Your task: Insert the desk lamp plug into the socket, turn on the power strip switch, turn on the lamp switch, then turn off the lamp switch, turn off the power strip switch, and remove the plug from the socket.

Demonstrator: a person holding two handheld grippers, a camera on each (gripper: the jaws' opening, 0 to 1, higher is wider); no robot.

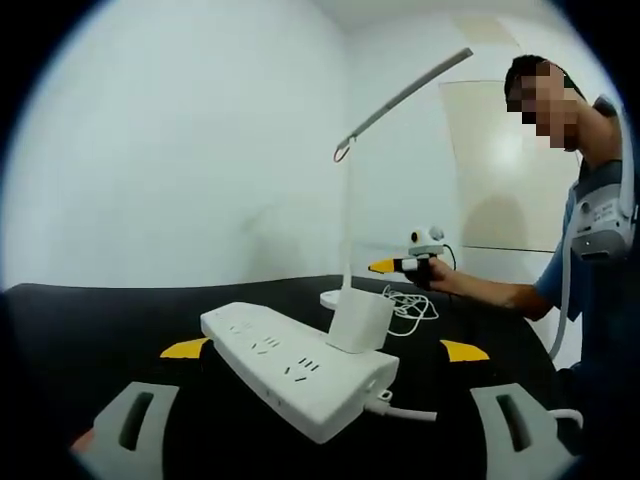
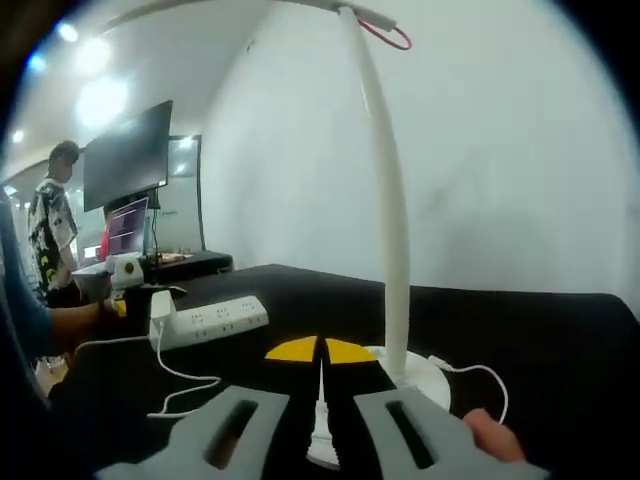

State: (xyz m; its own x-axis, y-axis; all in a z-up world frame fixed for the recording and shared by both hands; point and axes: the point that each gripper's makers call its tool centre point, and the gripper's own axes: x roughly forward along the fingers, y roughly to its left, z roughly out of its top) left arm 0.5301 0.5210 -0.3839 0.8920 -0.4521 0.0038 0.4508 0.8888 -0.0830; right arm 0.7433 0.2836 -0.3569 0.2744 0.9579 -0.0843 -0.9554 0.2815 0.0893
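On the black table [image 1: 120,320] in the left gripper view, the white plug [image 1: 358,318] sits in the power strip [image 1: 295,368], which lies between the left gripper [image 1: 325,355]'s wide-apart jaws. Across in the right gripper view, the right gripper [image 2: 320,362]'s yellow tips meet before the desk lamp [image 2: 385,210]'s round base, with nothing between them

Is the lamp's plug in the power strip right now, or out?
In. The white plug stands seated on the power strip in the left gripper view, its cord trailing toward the lamp.
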